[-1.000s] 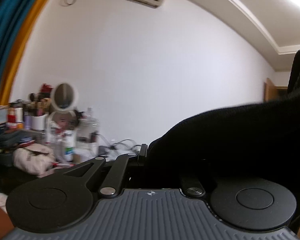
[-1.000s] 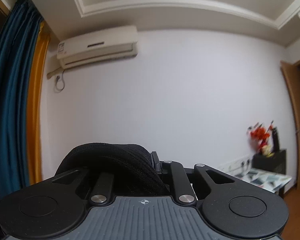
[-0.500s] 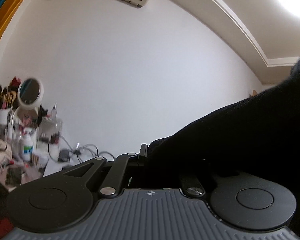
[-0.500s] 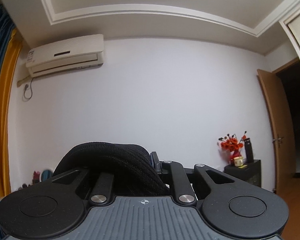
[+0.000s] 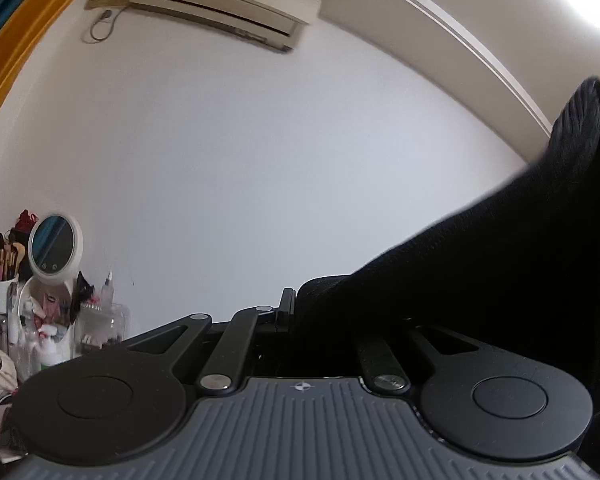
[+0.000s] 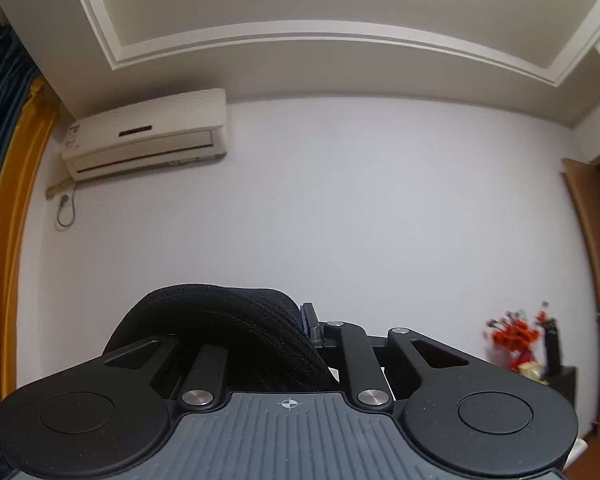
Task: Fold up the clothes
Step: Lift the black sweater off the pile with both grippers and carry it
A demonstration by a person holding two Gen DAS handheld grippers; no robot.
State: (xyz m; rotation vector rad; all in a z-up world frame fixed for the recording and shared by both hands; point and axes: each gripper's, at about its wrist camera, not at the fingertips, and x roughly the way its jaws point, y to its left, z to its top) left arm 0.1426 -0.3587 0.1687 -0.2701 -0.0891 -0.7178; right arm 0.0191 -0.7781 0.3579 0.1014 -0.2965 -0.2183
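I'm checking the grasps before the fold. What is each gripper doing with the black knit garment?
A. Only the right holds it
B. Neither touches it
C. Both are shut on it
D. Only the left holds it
C: the left gripper and the right gripper each pinch a bunched edge of the black knit garment.

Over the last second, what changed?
Both views swung across the room: in the left view the air conditioner slid left, then back right; in the right view it drifted left, then back. Nothing was taken or released. Left gripper and right gripper stay shut on the black garment.
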